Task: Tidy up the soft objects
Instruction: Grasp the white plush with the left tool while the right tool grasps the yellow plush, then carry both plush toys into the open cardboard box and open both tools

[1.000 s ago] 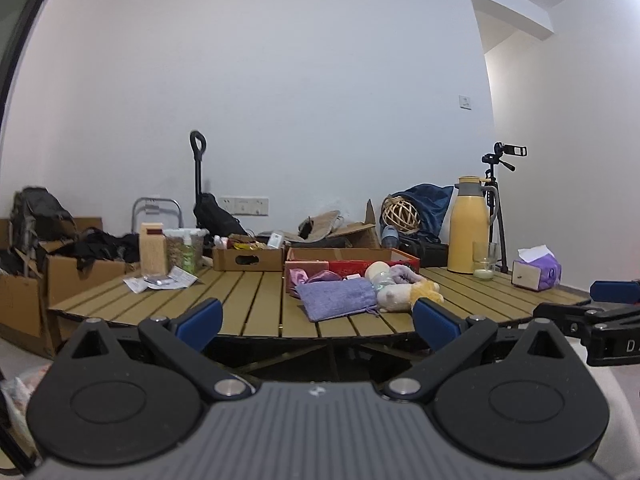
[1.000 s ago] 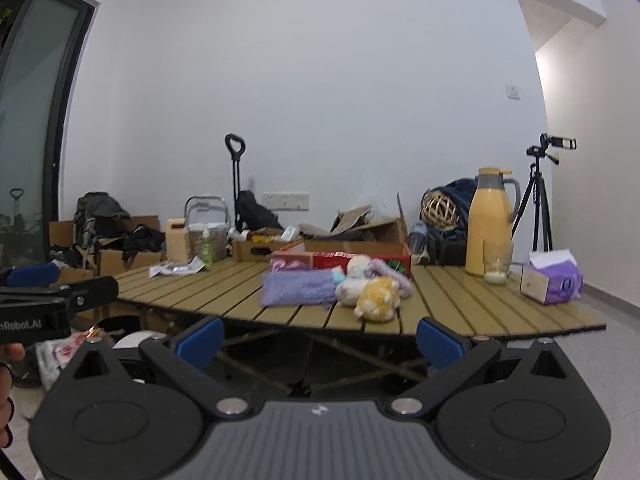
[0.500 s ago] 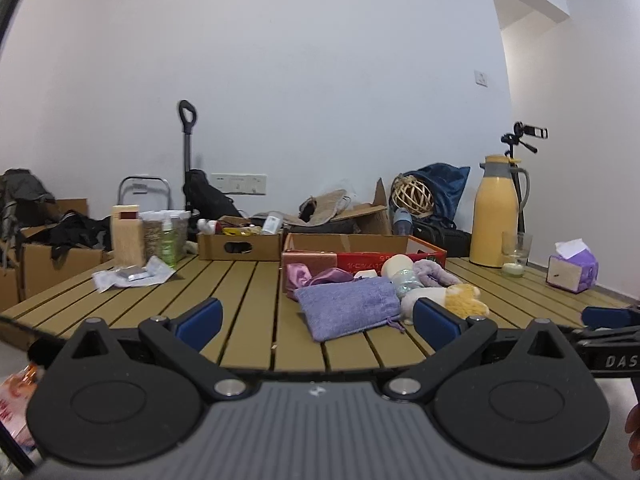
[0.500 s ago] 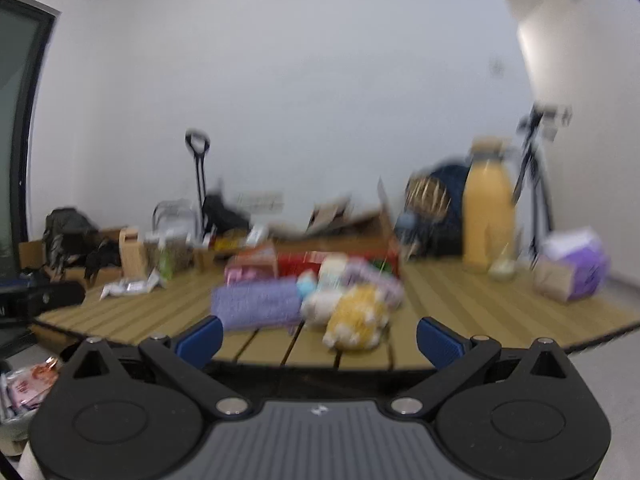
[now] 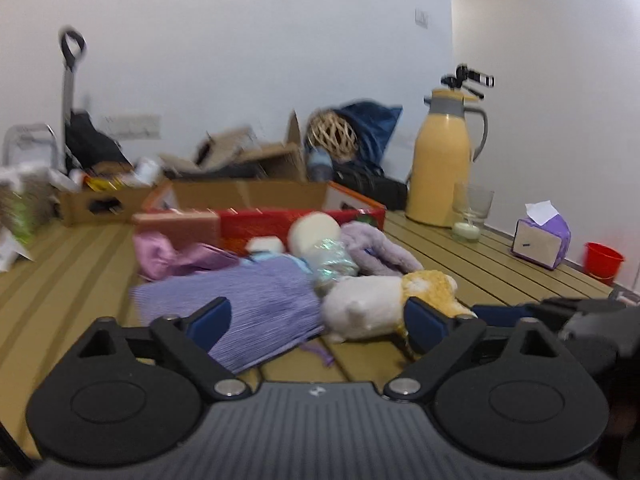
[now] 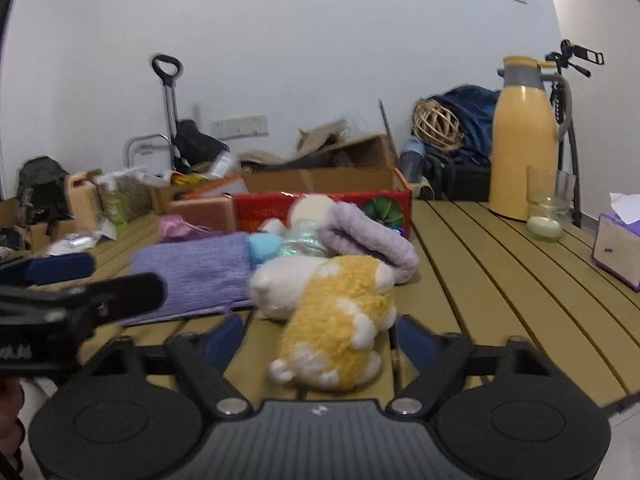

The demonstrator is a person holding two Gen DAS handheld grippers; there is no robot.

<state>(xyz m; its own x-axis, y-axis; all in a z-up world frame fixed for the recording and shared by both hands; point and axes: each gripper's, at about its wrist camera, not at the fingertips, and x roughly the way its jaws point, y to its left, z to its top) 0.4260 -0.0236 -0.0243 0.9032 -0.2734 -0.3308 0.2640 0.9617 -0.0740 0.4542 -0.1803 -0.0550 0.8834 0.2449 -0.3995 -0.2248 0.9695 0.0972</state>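
A heap of soft things lies mid-table in front of a red box [image 5: 280,222]: a purple towel [image 5: 248,300], a pink cloth [image 5: 168,256], a lilac fluffy cloth [image 5: 376,248], a cream-headed doll [image 5: 316,234] and a white-and-yellow plush [image 6: 336,320]. My left gripper [image 5: 318,320] is low over the towel's near edge, its jaws closing, with the towel and the plush's white end between them and no pad pressing. My right gripper [image 6: 318,338] straddles the plush, jaws closing, pads still apart from it. The left gripper [image 6: 60,280] also shows at the right wrist view's left.
On the slatted wooden table [image 6: 500,280], at the right, stand a yellow thermos [image 6: 522,140], a glass with a candle [image 6: 546,216] and a purple tissue box [image 6: 618,248]. Cardboard boxes [image 5: 104,200] and clutter line the back left. A red bucket [image 5: 602,260] sits on the floor.
Both grippers have come forward and down from off the table's edge to the heap. Their jaws have narrowed, and the plush now lies between the right fingers.
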